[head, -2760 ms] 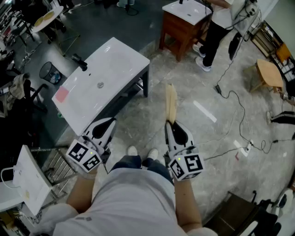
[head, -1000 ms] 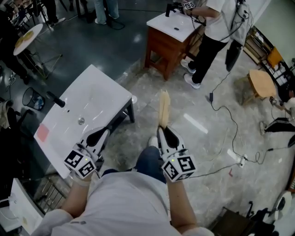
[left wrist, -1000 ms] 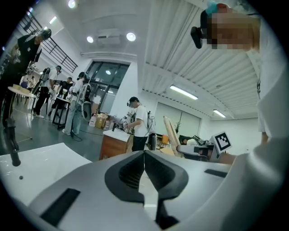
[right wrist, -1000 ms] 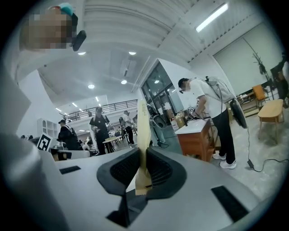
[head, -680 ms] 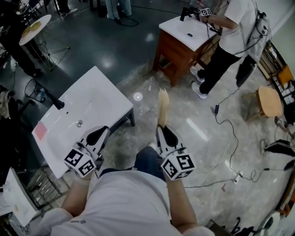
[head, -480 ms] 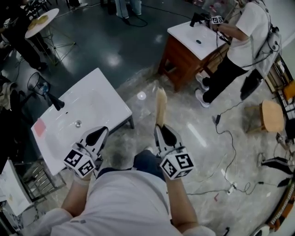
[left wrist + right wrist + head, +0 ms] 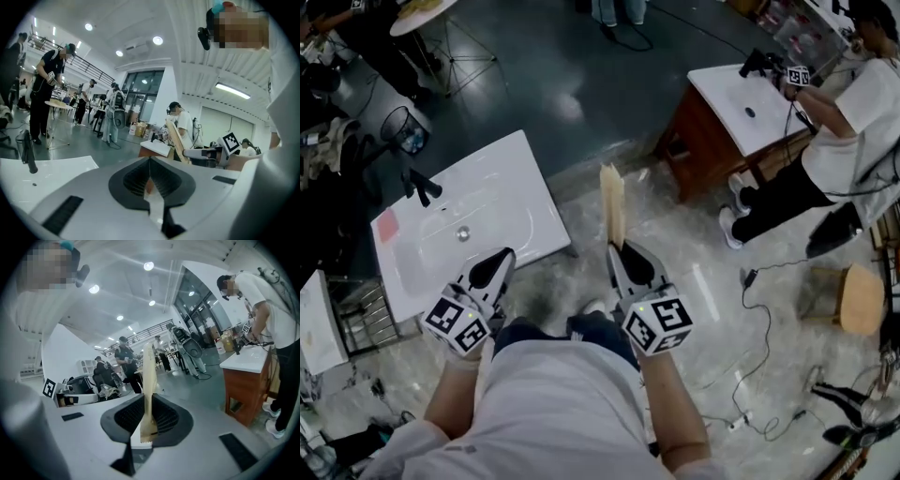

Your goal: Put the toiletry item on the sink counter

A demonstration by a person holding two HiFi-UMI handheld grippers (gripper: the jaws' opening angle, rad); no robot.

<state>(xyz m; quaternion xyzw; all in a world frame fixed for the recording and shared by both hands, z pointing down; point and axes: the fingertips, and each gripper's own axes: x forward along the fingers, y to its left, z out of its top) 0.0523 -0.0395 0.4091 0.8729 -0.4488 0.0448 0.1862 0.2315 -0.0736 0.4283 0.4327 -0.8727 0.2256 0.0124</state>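
A long flat tan toiletry item (image 7: pixel 611 206) sticks up and forward from my right gripper (image 7: pixel 623 251), which is shut on its lower end. The right gripper view shows the same item (image 7: pixel 149 376) clamped between the dark pads (image 7: pixel 165 414). My left gripper (image 7: pixel 495 265) is shut with nothing in it, its tips over the near edge of the white sink counter (image 7: pixel 502 192). That counter lies to the left of the item and carries a black faucet (image 7: pixel 417 185), a drain (image 7: pixel 463 232) and a pink pad (image 7: pixel 387 226). From the left gripper (image 7: pixel 151 180) view, the tan item (image 7: pixel 176 140) shows to the right.
A second white sink on a wooden cabinet (image 7: pixel 712 141) stands at the upper right with a person (image 7: pixel 839 141) working at it. Cables (image 7: pixel 759 309) trail over the marble floor, and a wooden stool (image 7: pixel 853 300) is at the right. A wire bin (image 7: pixel 403 127) and rack (image 7: pixel 356 314) are on the left.
The view has swung so the second sink and the person drifted right. The white sink counter stays ahead on the left. Both grippers hold as before, the right one still carrying the tan item.
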